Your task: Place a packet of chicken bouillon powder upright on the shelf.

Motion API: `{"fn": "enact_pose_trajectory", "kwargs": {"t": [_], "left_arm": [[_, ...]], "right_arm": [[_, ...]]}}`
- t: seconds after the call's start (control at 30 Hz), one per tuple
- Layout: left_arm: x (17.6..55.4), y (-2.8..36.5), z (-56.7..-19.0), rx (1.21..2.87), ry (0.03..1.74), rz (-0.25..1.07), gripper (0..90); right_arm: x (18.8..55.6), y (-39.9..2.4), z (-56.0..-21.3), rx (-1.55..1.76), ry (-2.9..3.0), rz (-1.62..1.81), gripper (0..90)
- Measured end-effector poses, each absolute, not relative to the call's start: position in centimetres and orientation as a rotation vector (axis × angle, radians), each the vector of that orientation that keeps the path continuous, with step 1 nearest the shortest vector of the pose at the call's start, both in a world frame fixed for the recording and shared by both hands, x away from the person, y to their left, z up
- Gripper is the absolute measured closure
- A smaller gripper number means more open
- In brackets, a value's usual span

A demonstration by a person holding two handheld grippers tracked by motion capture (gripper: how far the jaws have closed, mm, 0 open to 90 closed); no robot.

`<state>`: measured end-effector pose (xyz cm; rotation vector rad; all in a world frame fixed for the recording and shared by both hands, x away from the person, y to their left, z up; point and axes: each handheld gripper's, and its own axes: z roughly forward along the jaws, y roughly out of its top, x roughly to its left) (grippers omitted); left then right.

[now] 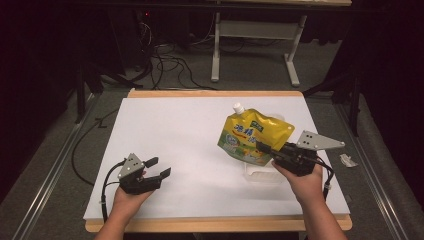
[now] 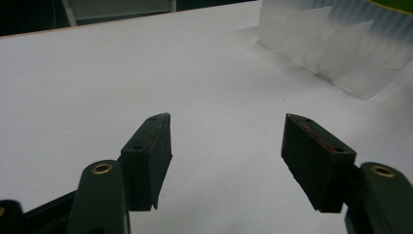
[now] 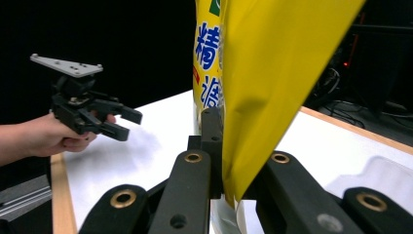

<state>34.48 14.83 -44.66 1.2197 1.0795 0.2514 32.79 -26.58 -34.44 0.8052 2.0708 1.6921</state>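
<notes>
Your right gripper (image 1: 264, 148) pinches a yellow pouch (image 1: 252, 136) by its lower edge, jaws closed tight on the foil, lifting it upright over the white table (image 1: 175, 130) just above a clear tray (image 1: 260, 174). Your left gripper (image 1: 159, 167) hovers well apart near the front edge, jaws spread wide and holding nothing.

Behind the bench (image 1: 150, 125), a white-framed table (image 1: 252, 35) stands on the grey floor, dark cables (image 1: 165, 62) tangled just left of its legs. On the floor right of the bench lies a small crumpled white scrap (image 1: 348, 160).
</notes>
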Motion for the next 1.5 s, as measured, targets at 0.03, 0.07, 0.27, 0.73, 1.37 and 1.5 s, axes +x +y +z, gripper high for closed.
{"fn": "enact_pose_trajectory", "kwargs": {"t": [0.03, 0.07, 0.27, 0.73, 1.37, 1.5], "left_arm": [[34.5, 14.8, -44.6, 1.217, 1.08, 0.251, 35.9], [34.5, 14.9, -44.6, 1.218, 1.079, 0.251, 35.8], [34.4, 14.8, -44.6, 1.224, 1.077, 0.248, 35.6], [34.4, 14.9, -44.6, 1.228, 1.073, 0.247, 35.5], [34.3, 14.8, -44.7, 1.243, 1.061, 0.237, 35.4], [34.3, 14.9, -44.7, 1.242, 1.062, 0.235, 35.3]], "right_arm": [[32.8, -26.9, -34.5, 0.821, 2.066, 1.683, 86.7], [32.8, -27.1, -34.5, 0.826, 2.062, 1.678, 86.7], [32.8, -28.2, -34.7, 0.862, 2.044, 1.666, 86.7], [32.6, -30.6, -35.0, 0.912, 2.007, 1.612, 86.7], [31.9, -33.4, -35.8, 0.959, 1.987, 1.559, 86.7], [32.0, -33.4, -36.0, 0.968, 1.989, 1.554, 86.7]]}}
